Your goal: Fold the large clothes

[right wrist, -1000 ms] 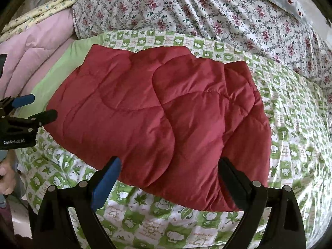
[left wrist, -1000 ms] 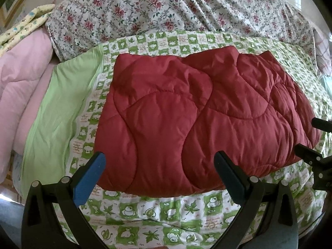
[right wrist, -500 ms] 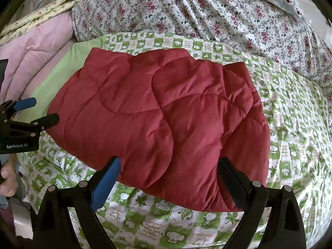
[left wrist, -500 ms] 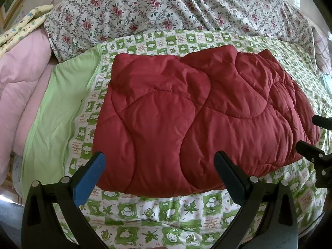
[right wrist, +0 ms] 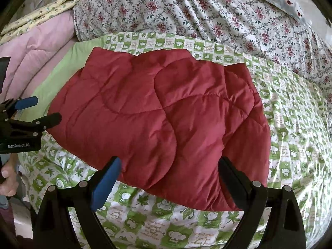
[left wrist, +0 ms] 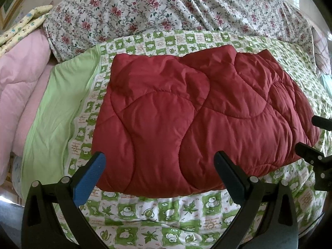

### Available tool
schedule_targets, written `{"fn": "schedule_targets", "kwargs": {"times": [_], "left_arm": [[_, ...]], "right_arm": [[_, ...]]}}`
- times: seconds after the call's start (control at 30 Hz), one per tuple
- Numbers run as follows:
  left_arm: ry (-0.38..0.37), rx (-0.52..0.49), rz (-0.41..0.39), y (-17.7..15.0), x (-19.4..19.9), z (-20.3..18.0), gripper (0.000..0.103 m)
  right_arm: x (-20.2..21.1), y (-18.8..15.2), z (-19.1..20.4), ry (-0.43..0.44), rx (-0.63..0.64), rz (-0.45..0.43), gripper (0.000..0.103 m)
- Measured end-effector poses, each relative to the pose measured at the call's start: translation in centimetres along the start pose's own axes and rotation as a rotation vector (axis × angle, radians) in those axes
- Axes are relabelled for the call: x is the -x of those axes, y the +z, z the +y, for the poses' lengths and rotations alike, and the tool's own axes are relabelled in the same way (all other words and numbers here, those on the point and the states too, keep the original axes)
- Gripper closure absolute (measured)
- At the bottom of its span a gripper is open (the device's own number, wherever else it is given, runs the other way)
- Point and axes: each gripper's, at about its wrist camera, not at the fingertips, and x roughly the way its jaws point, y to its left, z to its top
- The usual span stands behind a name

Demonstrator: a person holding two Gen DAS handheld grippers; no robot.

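A dark red quilted padded garment [left wrist: 186, 112] [right wrist: 157, 120] lies folded into a thick rectangle on the green-and-white patterned bedsheet [left wrist: 157, 209] [right wrist: 161, 228]. My left gripper [left wrist: 159, 161] hovers open just in front of its near edge, nothing between the fingers. My right gripper [right wrist: 168, 166] is also open, fingers spread over the garment's near right corner without holding it. The right gripper's fingertips [left wrist: 307, 149] show at the right edge of the left wrist view. In the right wrist view the left gripper [right wrist: 35, 112] sits at the left, by the garment's left end.
A floral quilt [left wrist: 166, 6] [right wrist: 207, 10] is heaped behind the garment. Pink bedding [left wrist: 18, 87] [right wrist: 37, 47] and a plain green sheet border [left wrist: 56, 112] lie to the left. A hand [right wrist: 8, 178] shows at the lower left of the right wrist view.
Both grippers stay open and have drifted slightly back and up from the garment. The garment has not moved.
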Motion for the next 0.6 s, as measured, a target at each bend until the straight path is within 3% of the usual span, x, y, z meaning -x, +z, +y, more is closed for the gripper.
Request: {"fn": "schedule_targets", "kwargs": {"times": [0.6], "left_arm": [[0.003,-0.004,-0.005,0.05,-0.15,-0.10,0.000]], "right_arm": [[-0.14,0.06,0.13,0.006,0.005,0.001,0.007]]}}
